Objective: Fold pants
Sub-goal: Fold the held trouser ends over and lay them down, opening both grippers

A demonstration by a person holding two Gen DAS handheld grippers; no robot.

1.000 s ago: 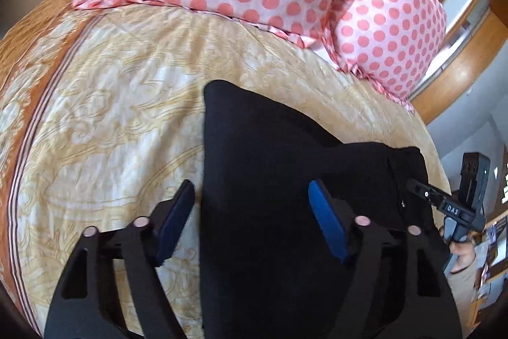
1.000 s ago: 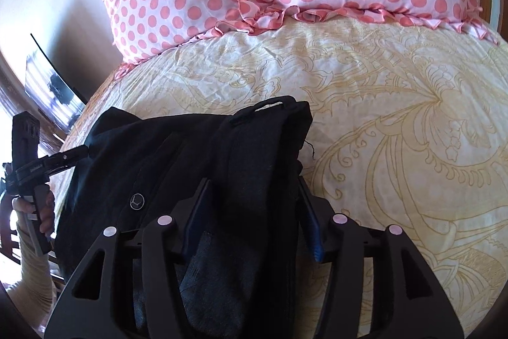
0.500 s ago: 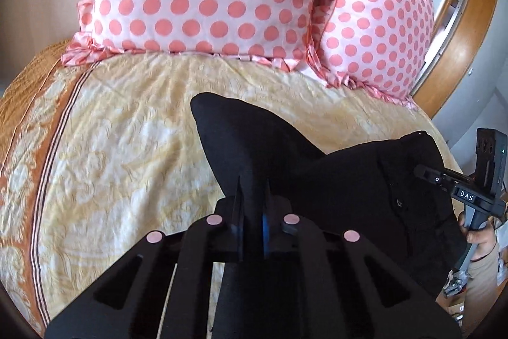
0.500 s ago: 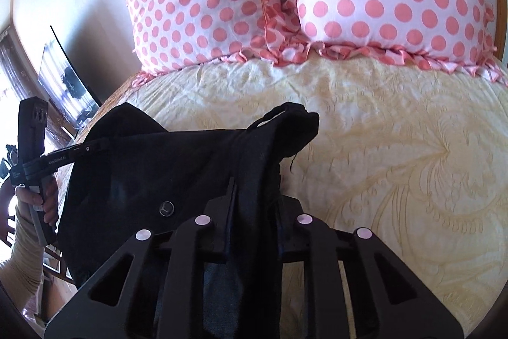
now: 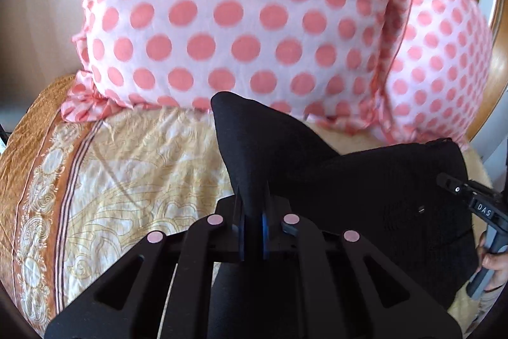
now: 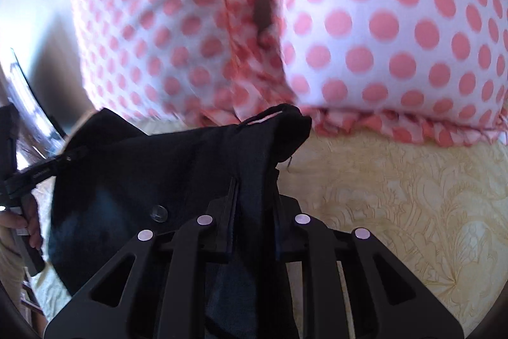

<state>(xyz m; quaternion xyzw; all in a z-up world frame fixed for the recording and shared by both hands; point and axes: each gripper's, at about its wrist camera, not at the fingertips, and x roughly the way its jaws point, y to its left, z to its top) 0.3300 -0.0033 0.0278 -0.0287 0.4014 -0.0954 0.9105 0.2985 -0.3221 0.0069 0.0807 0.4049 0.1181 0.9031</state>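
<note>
Black pants (image 5: 365,180) hang lifted between both grippers above the bed. My left gripper (image 5: 252,205) is shut on one corner of the pants, whose pointed tip sticks up past the blue pads. My right gripper (image 6: 254,199) is shut on the waistband end of the pants (image 6: 177,167), near a button (image 6: 158,213). The right gripper also shows at the right edge of the left wrist view (image 5: 460,196), and the left one at the left edge of the right wrist view (image 6: 41,173).
Two pink polka-dot pillows (image 5: 241,21) (image 6: 397,37) stand close ahead at the head of the bed. A cream and gold patterned bedspread (image 5: 127,180) (image 6: 412,196) lies below. A wooden headboard (image 5: 490,21) runs at the right.
Both grippers closed on the pants and lifted them. They have moved forward toward the pillows, which now fill the upper view.
</note>
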